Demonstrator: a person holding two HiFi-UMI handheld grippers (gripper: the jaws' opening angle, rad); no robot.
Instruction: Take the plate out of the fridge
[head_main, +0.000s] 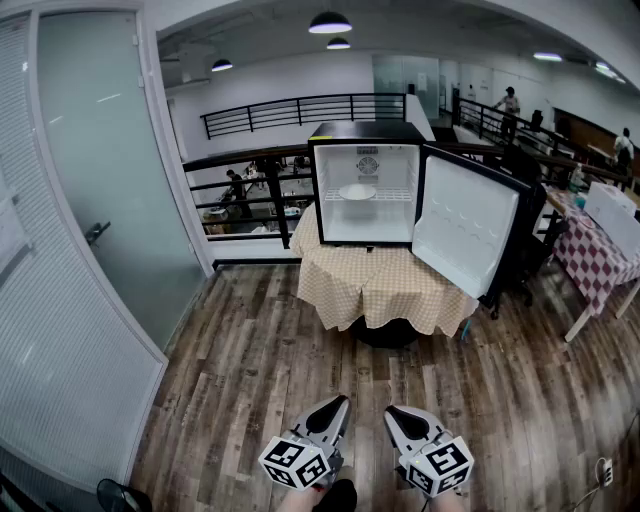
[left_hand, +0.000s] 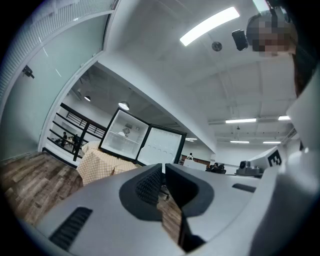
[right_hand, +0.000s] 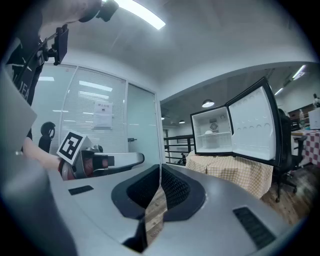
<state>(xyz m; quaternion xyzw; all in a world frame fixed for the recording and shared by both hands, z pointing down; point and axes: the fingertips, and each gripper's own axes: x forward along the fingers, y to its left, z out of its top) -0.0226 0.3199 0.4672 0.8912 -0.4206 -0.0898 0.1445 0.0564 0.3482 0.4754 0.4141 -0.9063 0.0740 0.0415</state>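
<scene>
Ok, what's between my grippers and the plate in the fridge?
Head view: bare wood floor, then the checkered-cloth table under the fridge. The door is open; plate sits on the shelf.

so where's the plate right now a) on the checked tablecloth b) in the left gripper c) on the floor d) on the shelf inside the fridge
D: the white plate sits on the shelf inside the open fridge, while the left gripper and right gripper are shut on nothing, far from it.

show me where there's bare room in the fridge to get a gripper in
Free: the lower part of the fridge under the shelf, and the shelf either side of the plate. Crowded only mid-shelf, at the plate.
</scene>
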